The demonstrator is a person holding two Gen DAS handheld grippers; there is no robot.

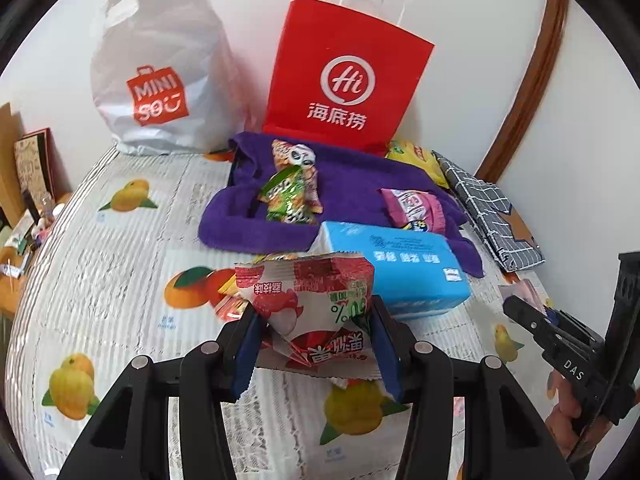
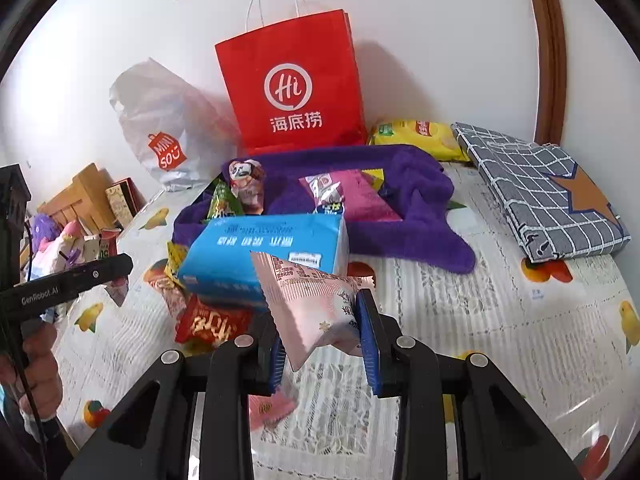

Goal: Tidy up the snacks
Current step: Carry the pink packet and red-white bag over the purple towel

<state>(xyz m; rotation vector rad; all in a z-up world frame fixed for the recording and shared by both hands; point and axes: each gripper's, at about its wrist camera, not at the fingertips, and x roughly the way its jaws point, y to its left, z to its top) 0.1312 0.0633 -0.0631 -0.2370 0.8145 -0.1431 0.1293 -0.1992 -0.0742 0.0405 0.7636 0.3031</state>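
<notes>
While the left gripper (image 1: 316, 344) pinches a red-and-white crinkled lychee snack packet (image 1: 308, 304) between its blue pads, its upside-down print showing "50%", the right gripper (image 2: 324, 340) clamps a pale pink foil snack pouch (image 2: 316, 304) with small unreadable text. Both packets hang above the table's fruit-printed plastic cover (image 1: 120, 280), in front of a blue tissue pack (image 2: 264, 256) with white Chinese lettering. Behind it lies a purple fleece cloth (image 2: 416, 208) carrying a green snack packet (image 1: 286, 196) and a pink snack bag (image 2: 356, 196). At the far edge, against the wall, stand a red paper bag (image 1: 344, 76) printed "Hi 海底捞" and a white plastic bag (image 1: 160, 80) marked "MINISO". A yellow chip bag (image 2: 420, 136) lies beside a folded grey checked cloth (image 2: 552, 196) near the far right corner. A red packet (image 2: 212, 324) lies under the tissue pack's near end.
</notes>
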